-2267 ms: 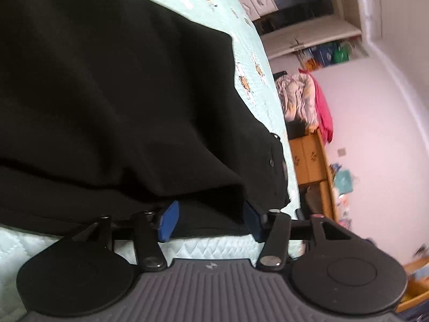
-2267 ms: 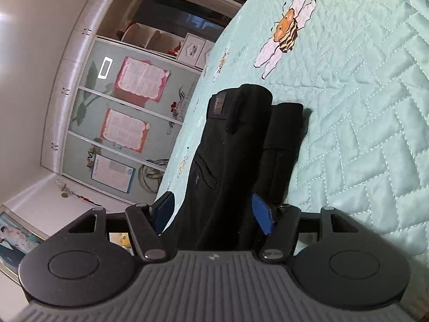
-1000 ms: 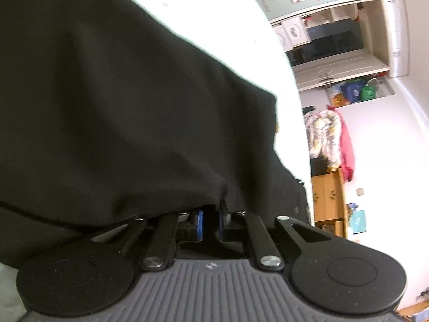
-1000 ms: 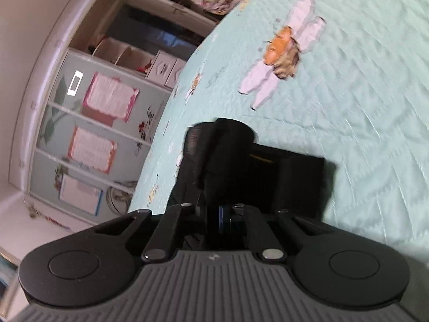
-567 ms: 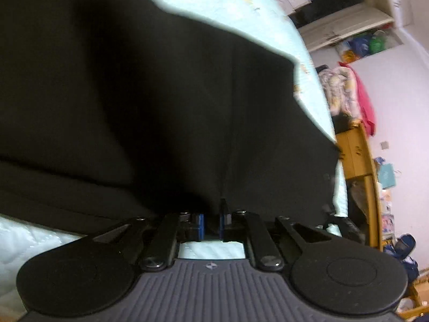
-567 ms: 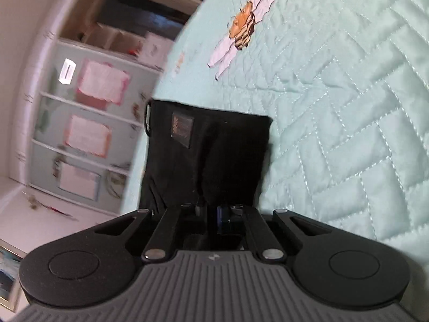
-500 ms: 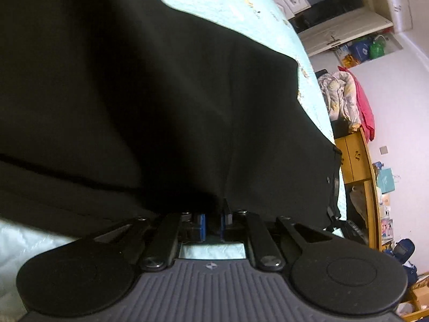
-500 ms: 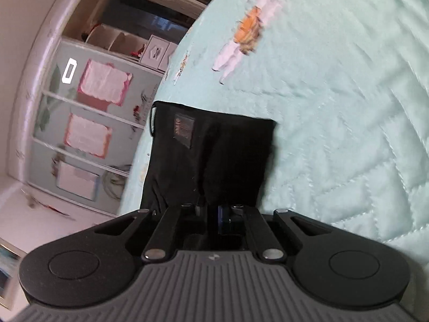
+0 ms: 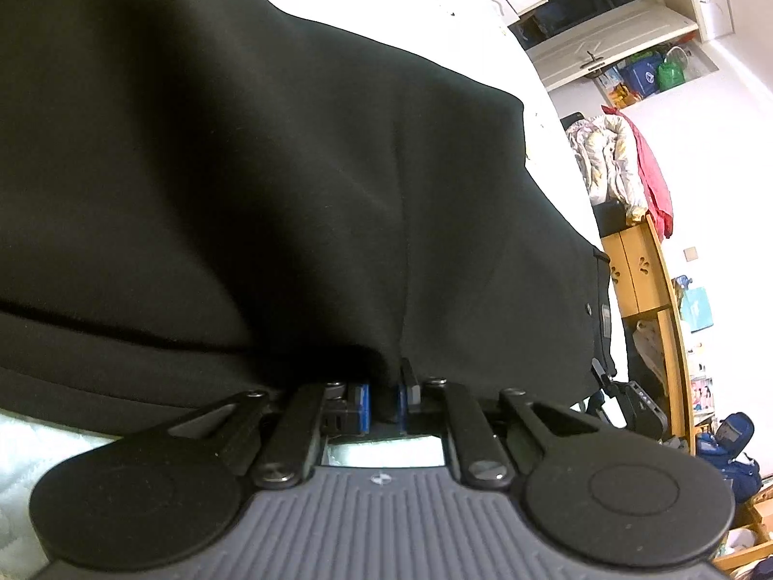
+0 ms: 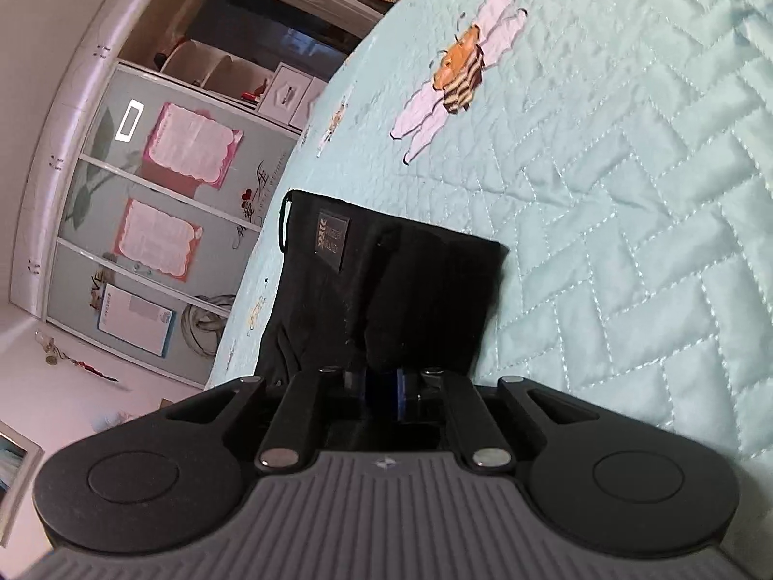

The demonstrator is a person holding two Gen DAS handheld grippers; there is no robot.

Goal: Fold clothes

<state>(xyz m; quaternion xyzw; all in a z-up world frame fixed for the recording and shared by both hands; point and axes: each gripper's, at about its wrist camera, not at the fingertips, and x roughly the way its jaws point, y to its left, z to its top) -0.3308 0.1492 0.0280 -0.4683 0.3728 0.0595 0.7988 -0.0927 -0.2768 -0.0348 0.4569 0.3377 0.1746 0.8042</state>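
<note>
From the left wrist view, the black trousers (image 9: 299, 183) fill nearly the whole picture, spread over the pale quilted bedspread (image 9: 43, 440), with a pinch of their near edge rising into the left gripper (image 9: 384, 398). The blue pads (image 9: 365, 406) stand close together with cloth between them, and the jaws are opening. The risk I judge here is that the fold drops before the layers are squared: the fabric looks soft and heavy, so the upper layer could slide off the lower one and leave a skewed edge. The gripper tilts downward toward the bed, its body low and close over the near hem, with a strip of bedspread showing under the linkage.

From the right wrist view, the narrower end of the trousers (image 10: 386, 290) lies folded on the mint bedspread (image 10: 628, 193), a small woven label (image 10: 332, 240) facing up and a cord loop at the far corner. The right gripper (image 10: 384, 394) has its pads (image 10: 398, 396) near each other on a bunch of dark cloth, and its jaws are opening too. If the two releases are uneven, I would expect one side to drag and twist the stack, or a pad to snag the fabric on withdrawal. This gripper points more shallowly, nearly along the bed surface, toward the wardrobe (image 10: 159, 203).
</note>
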